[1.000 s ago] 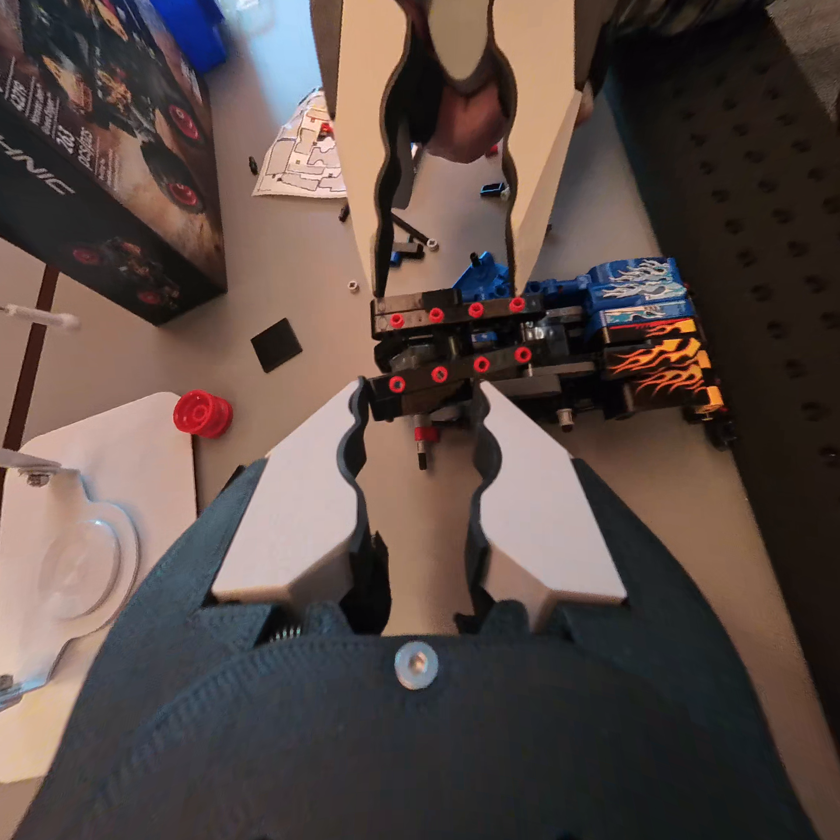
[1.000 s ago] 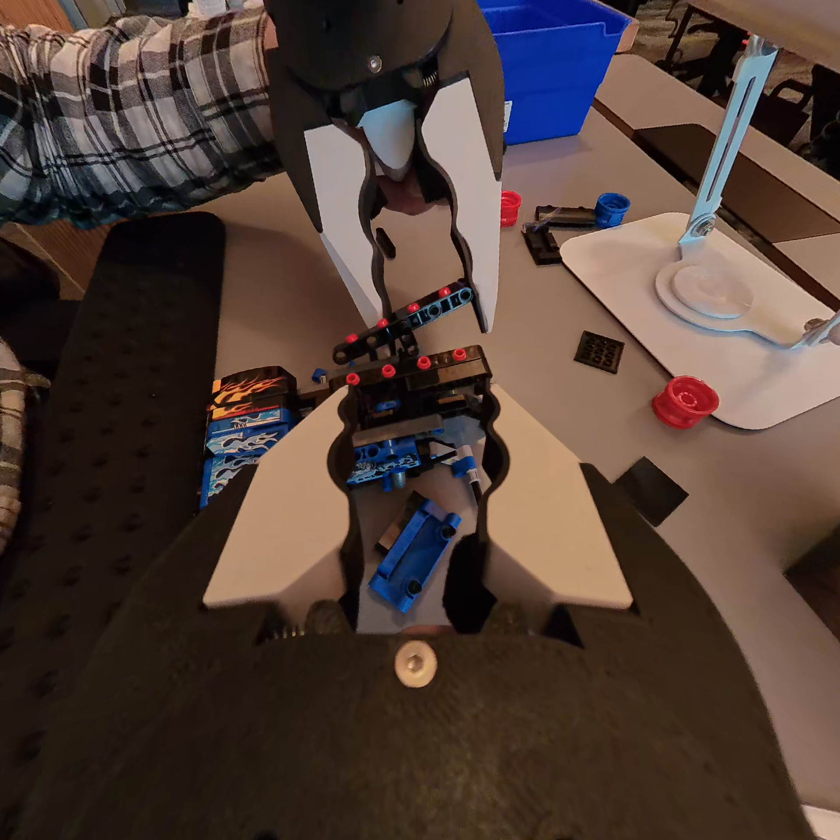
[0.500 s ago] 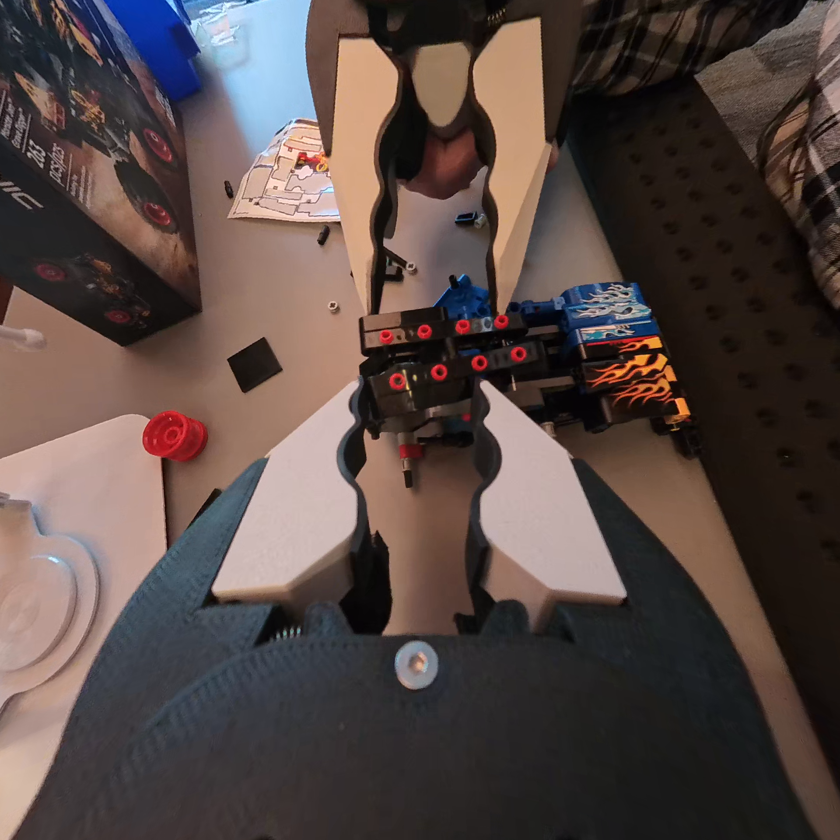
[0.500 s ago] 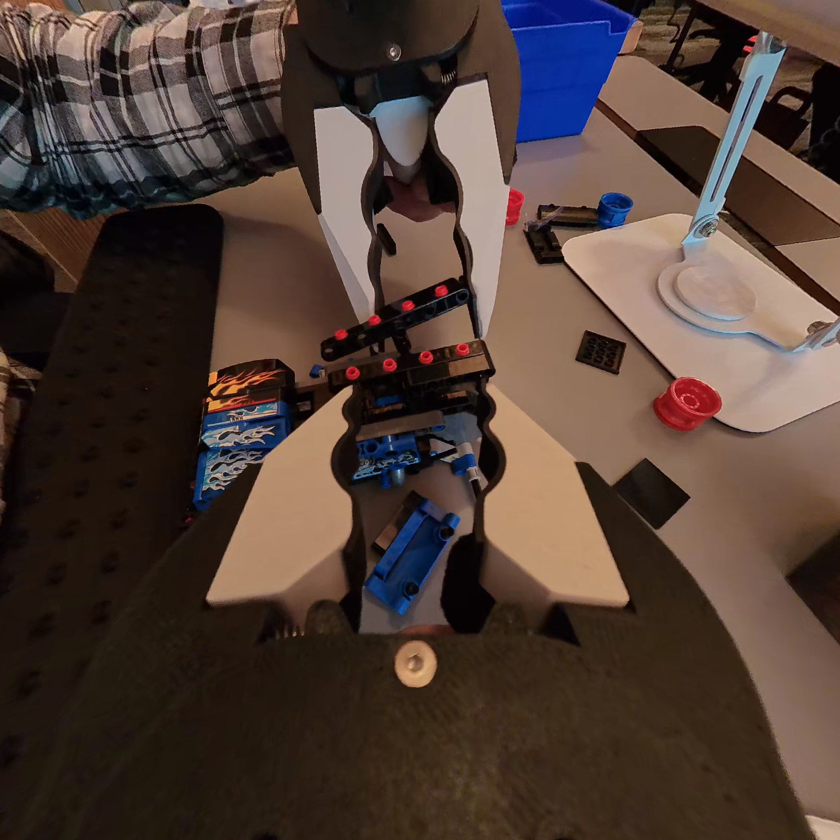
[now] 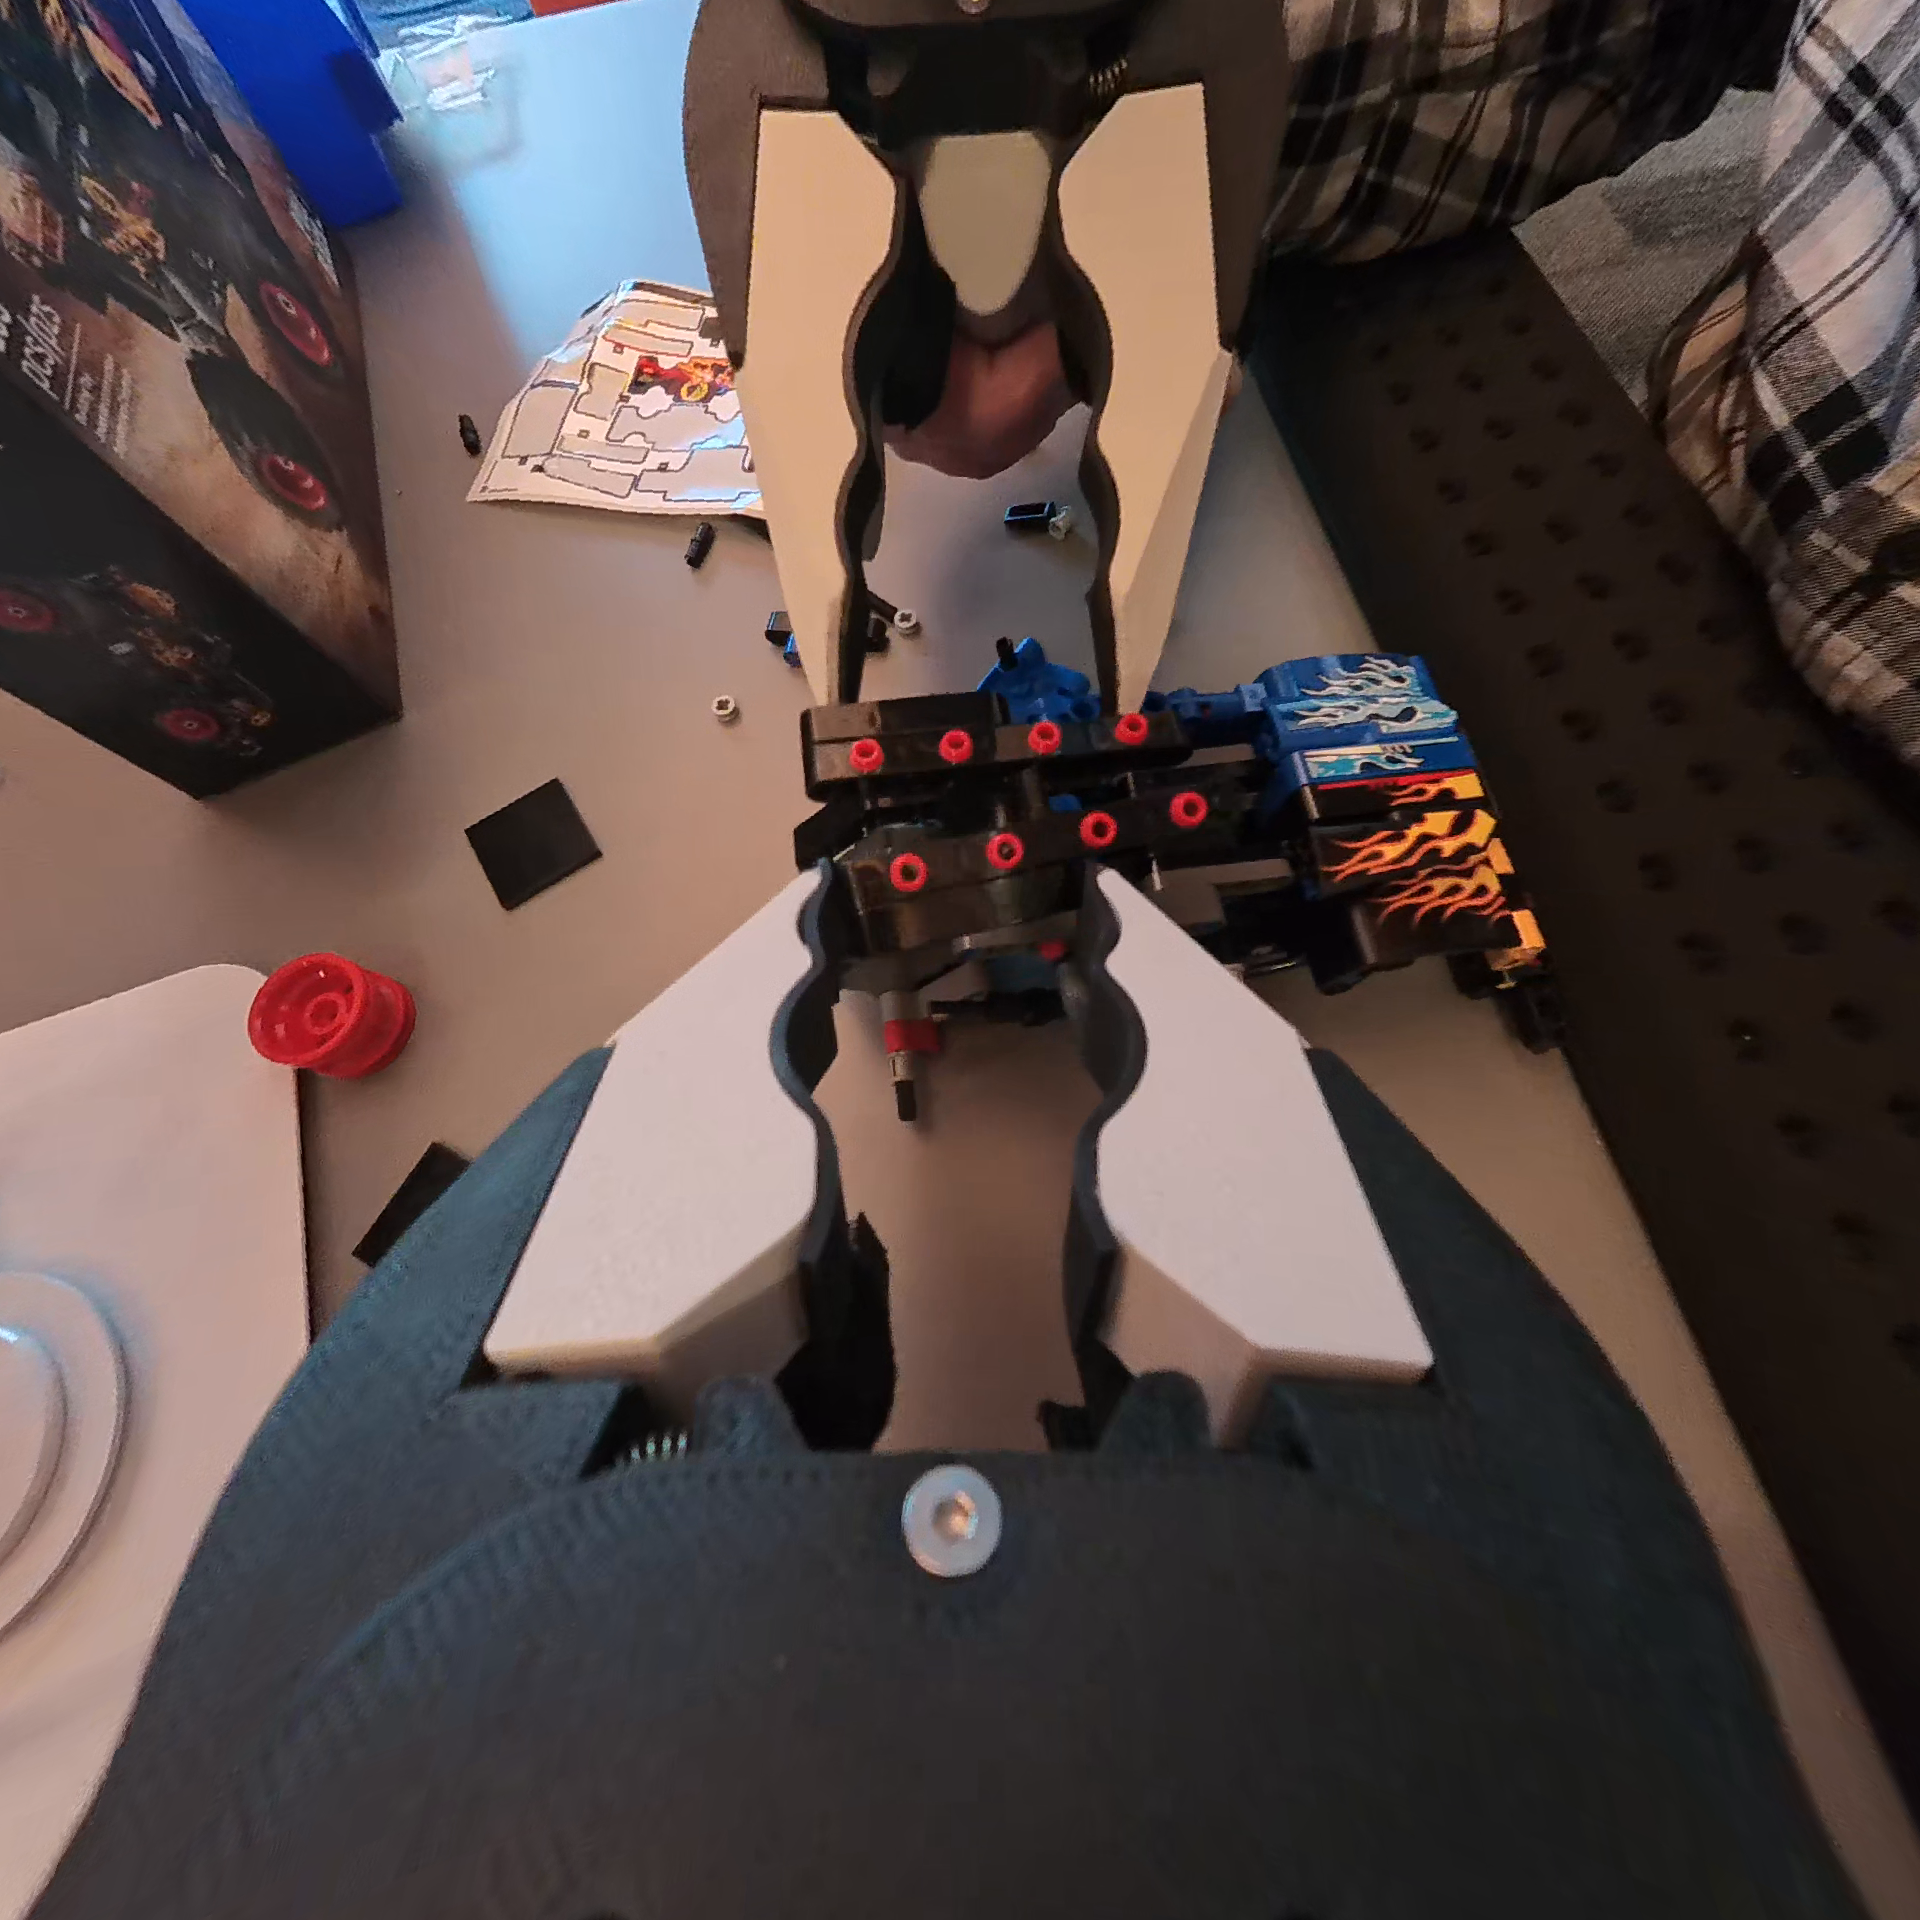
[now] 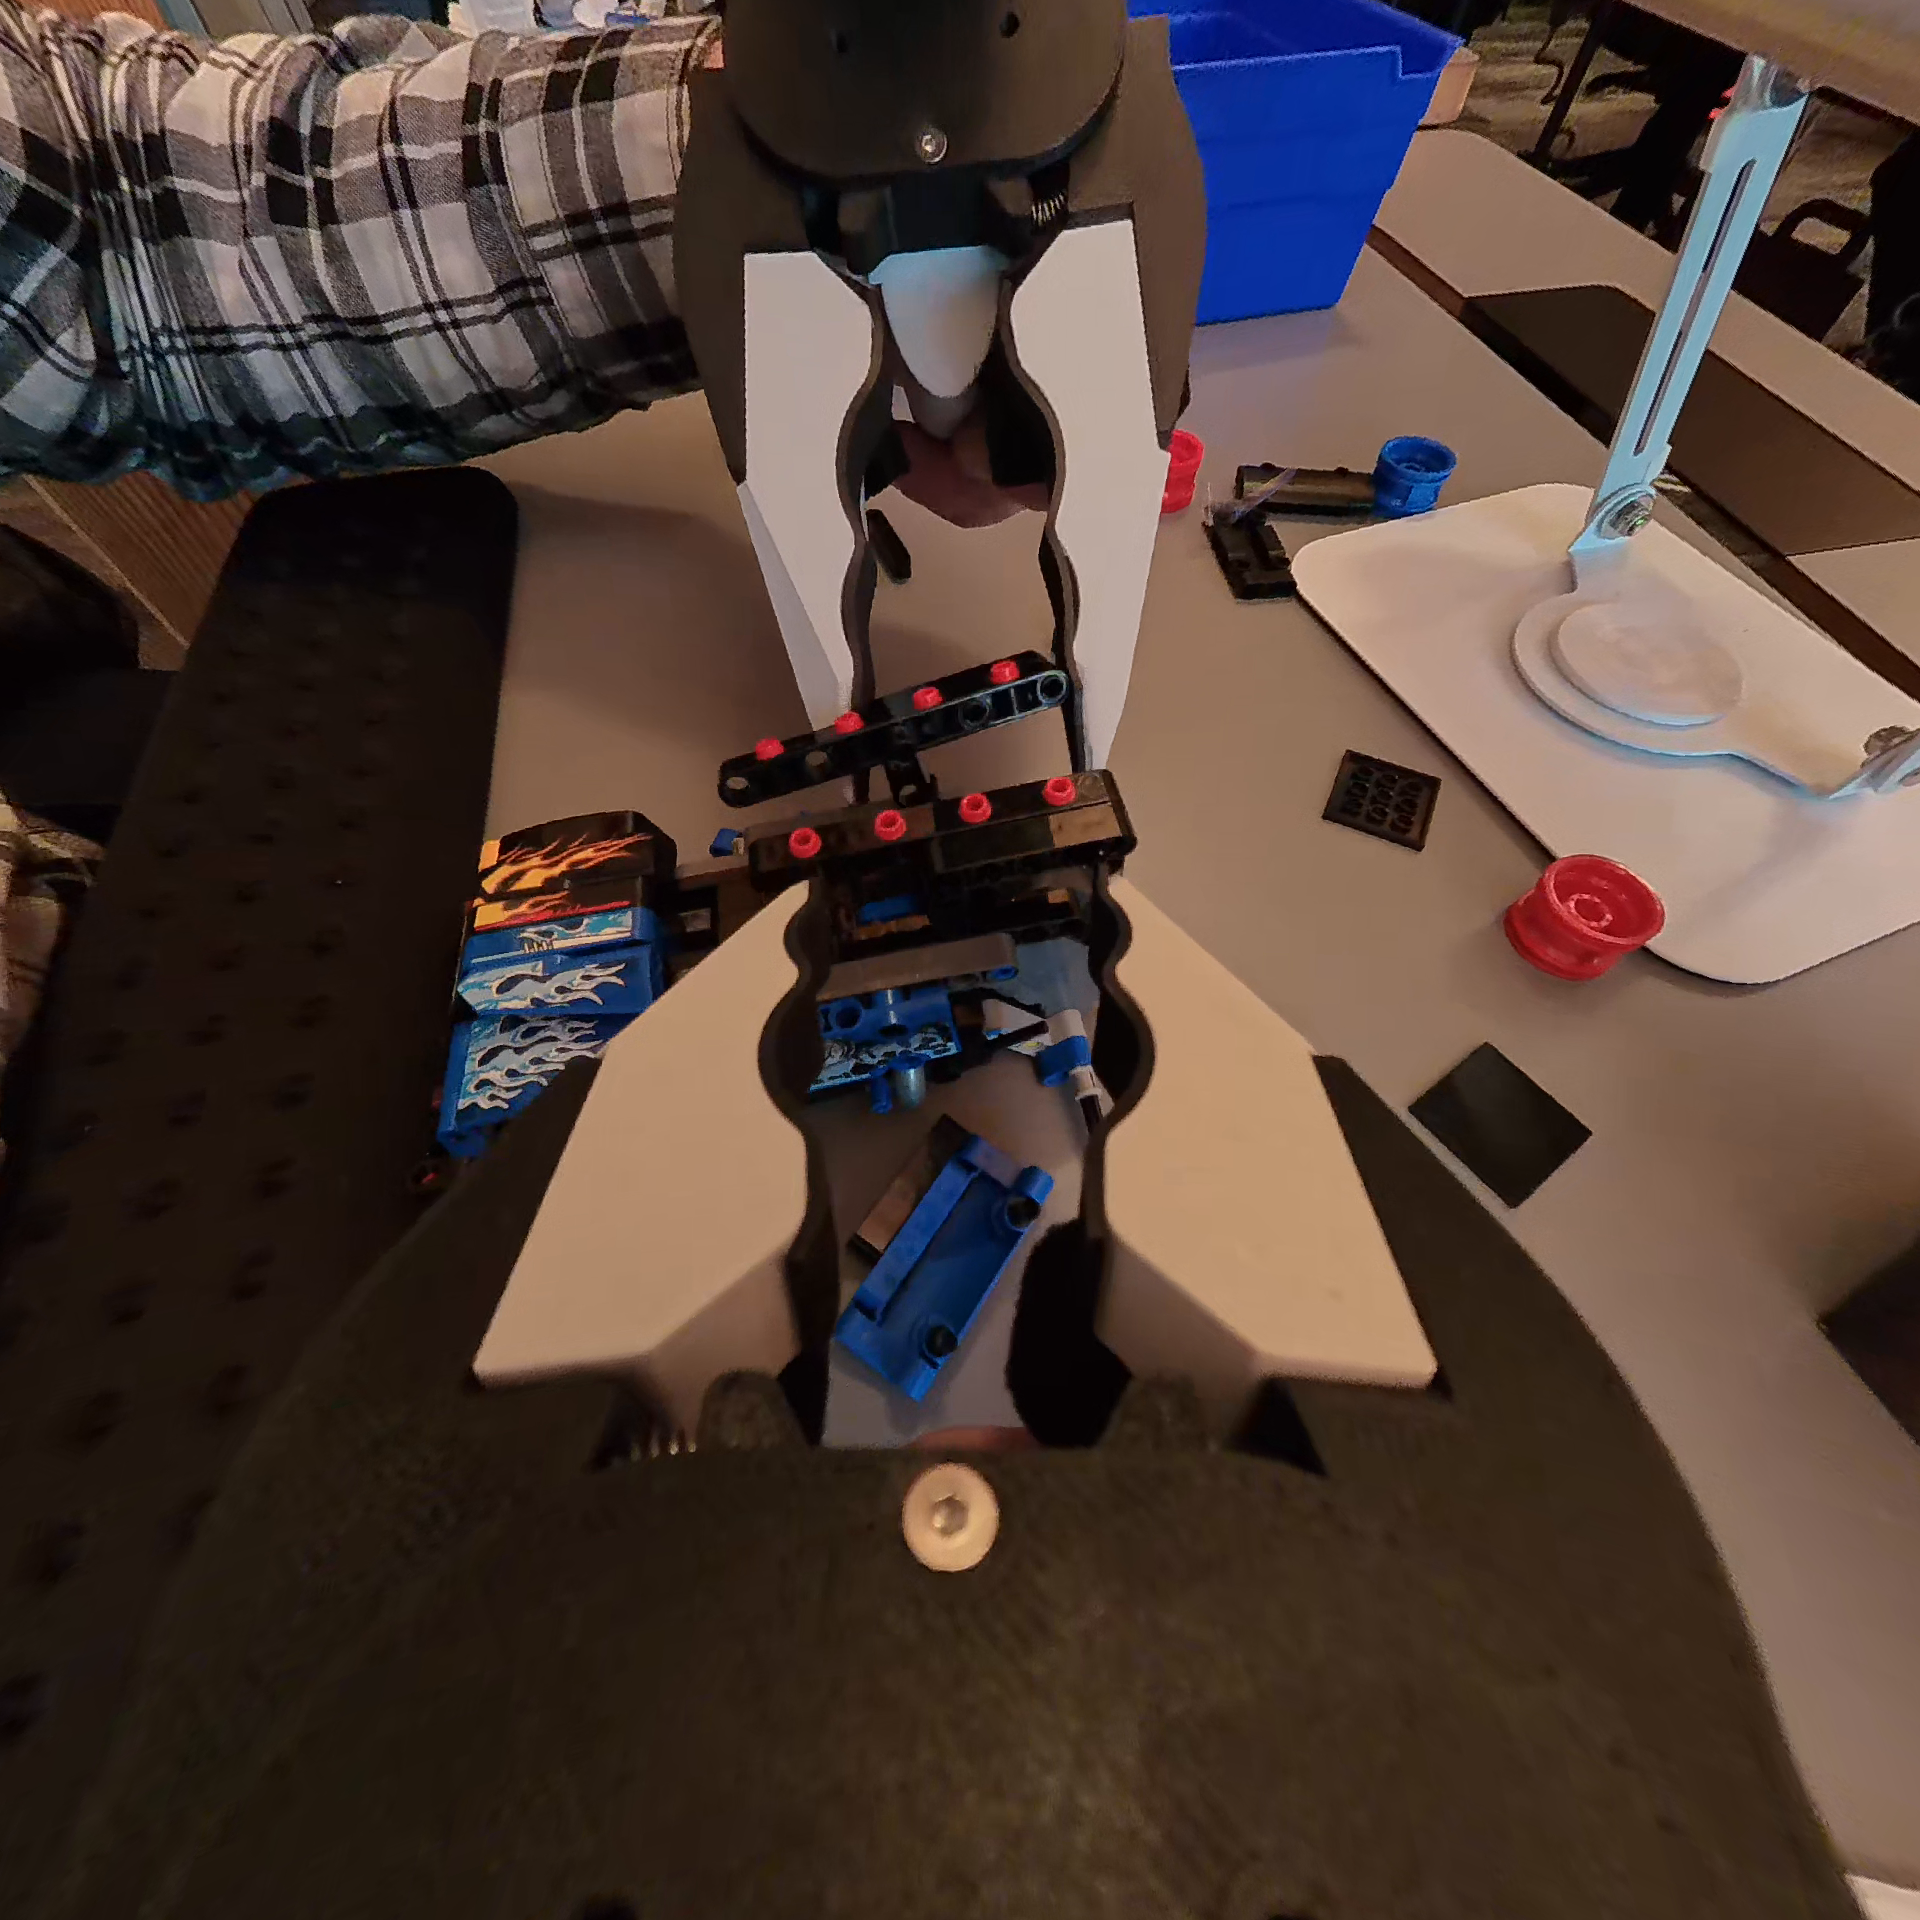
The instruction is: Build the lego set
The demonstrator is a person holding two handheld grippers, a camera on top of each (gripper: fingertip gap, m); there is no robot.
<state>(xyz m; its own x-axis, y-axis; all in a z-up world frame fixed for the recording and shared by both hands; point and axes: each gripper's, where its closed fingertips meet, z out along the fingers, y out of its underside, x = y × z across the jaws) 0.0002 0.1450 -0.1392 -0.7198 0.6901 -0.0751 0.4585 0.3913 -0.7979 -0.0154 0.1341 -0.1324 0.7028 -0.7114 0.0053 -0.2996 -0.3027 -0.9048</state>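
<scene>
A partly built lego truck with blue and orange flame panels (image 5: 1382,831) lies on the grey table; it also shows in the right wrist view (image 6: 561,935). Two black beams with red pins stand on top of its frame. My left gripper (image 5: 956,904) is shut on the frame under the near, tilted beam (image 5: 1039,842). My right gripper (image 6: 951,894) is shut on the frame under the other beam (image 6: 935,831). The two grippers face each other across the model. A loose blue panel piece (image 6: 935,1268) lies on the table between the right gripper's fingers.
A red wheel (image 5: 330,1013) lies beside a white stand base (image 5: 135,1195). The set's box (image 5: 177,416), a sticker sheet (image 5: 623,416), a black tile (image 5: 532,844) and small pins lie around. A black perforated mat (image 5: 1662,727) borders the truck. A blue bin (image 6: 1288,156) stands farther off. The grippers are tip to tip, or close to it.
Both grippers keep their hold on the model. The left gripper has drawn back and tipped up slightly, and the beam it holds now slants against the other one.
</scene>
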